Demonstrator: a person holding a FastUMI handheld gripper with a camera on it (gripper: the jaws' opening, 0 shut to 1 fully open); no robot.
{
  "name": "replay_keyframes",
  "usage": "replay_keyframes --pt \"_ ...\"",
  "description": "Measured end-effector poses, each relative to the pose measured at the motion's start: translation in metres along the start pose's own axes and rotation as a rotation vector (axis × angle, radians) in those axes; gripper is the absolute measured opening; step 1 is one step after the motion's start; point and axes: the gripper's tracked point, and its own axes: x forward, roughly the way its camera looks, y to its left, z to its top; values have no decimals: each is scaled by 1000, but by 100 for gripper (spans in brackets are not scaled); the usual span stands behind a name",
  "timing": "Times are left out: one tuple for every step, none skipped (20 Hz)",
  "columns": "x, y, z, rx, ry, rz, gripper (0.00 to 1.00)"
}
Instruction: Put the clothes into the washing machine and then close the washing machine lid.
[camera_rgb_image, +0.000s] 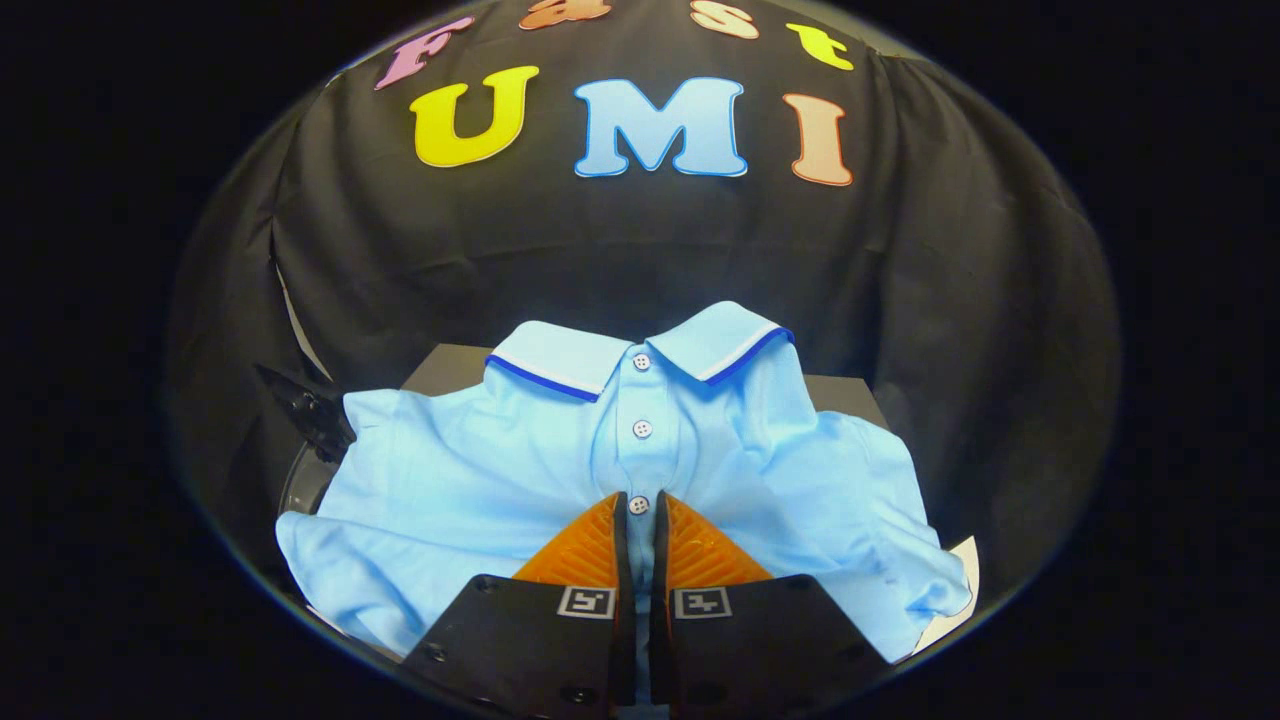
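Note:
A light blue polo shirt (480, 480) with a white, dark-edged collar lies spread out ahead of me, collar farthest away. My gripper (640, 500) is shut on the shirt's button placket at the lowest button, and folds in the cloth run toward the fingertips. Under the shirt's left side a curved dark rim (298, 490) peeks out, which looks like the washing machine's opening. The shirt hides most of that opening. A black hinged part (305, 410), maybe the lid, sticks up beside the rim by the left sleeve.
A dark flat surface (445, 365) shows behind the collar on both sides. A white sheet (957, 595) pokes out from under the shirt's right sleeve. The black cloth wall stands close behind everything.

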Motion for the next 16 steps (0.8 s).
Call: replay_keyframes --pt "-2 1 0 7 -2 6 8" --pt "-3 1 2 12 -10 11 8" --pt "-7 2 3 15 -18 17 7" --pt "-10 3 7 20 -31 22 8" --pt "-16 4 9 29 -50 29 7" --pt "-22 5 12 38 -61 39 7" --pt "-28 6 16 48 -75 47 7" --pt "-34 7 22 55 -94 52 7" --pt "-39 7 29 58 -108 56 7" --pt "-44 9 35 62 -123 62 7" --pt "-49 9 40 68 -141 65 7" --pt "-53 10 42 74 -144 68 7" --pt "-56 11 45 80 -154 73 7" --pt "-60 12 47 84 -165 74 7" --pt "-64 12 50 87 -177 75 7" --pt "-68 13 54 87 -186 77 7"
